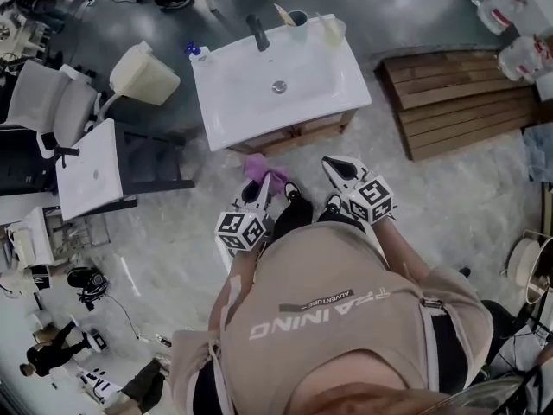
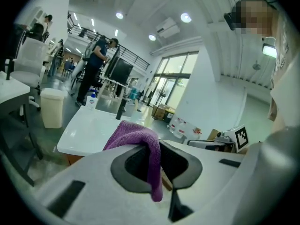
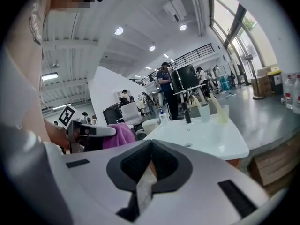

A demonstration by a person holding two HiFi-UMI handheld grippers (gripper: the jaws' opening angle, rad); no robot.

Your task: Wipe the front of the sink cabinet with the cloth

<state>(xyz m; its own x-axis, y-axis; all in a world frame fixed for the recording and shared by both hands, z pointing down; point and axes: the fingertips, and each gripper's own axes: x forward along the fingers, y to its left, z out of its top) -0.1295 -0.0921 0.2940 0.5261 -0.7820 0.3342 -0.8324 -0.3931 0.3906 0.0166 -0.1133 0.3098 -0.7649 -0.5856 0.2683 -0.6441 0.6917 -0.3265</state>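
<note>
Nearest the person, the left hand-held gripper (image 1: 261, 190) pinches a purple cloth (image 1: 262, 168), which drapes over its jaws. Just beside it, the right hand-held gripper (image 1: 339, 170) has its jaws pressed together on nothing. The cloth hangs near the wooden front of the sink cabinet (image 1: 298, 133); I cannot tell whether it touches. Beyond lies the white sink (image 1: 251, 98) with a dark faucet (image 1: 257, 33).

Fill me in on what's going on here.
A person stands at a white sink on a wooden cabinet with a hand-held gripper in each hand. The left hand-held gripper is shut on a purple cloth, held low near the cabinet front; whether the cloth touches it cannot be told. The right hand-held gripper is shut on nothing beside it.
</note>
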